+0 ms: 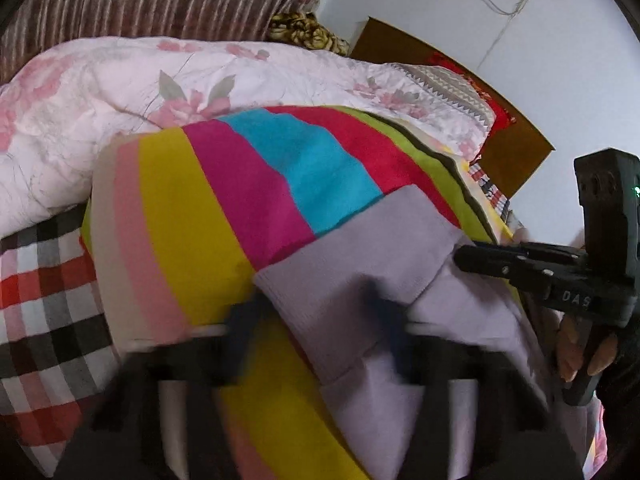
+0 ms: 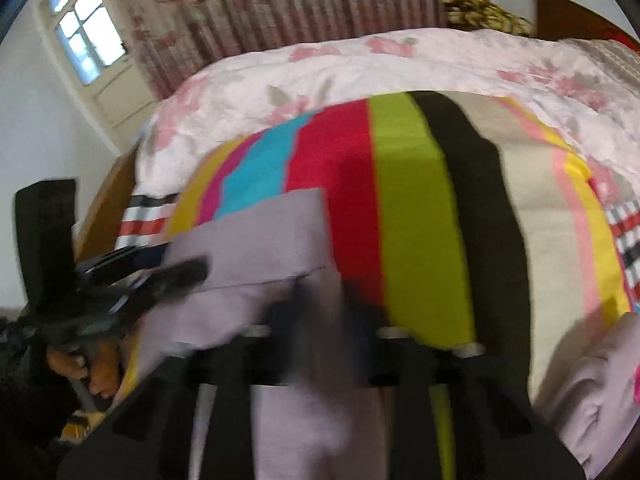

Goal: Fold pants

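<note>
Pants [image 1: 360, 280] lie on the striped blanket [image 1: 224, 200] near the bed's edge, both hand-held grippers, left [image 1: 316, 308] and right [image 2: 320, 304], closed narrow on the cloth; lift evenly, keeping edges aligned as you fold.

Home bedroom, floral quilt [image 1: 120, 92], striped blanket [image 1: 224, 200], curtain [image 2: 304, 12], door [image 2: 100, 52]

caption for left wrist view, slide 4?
Both tongs pinch lilac pants on a striped blanket.
</note>
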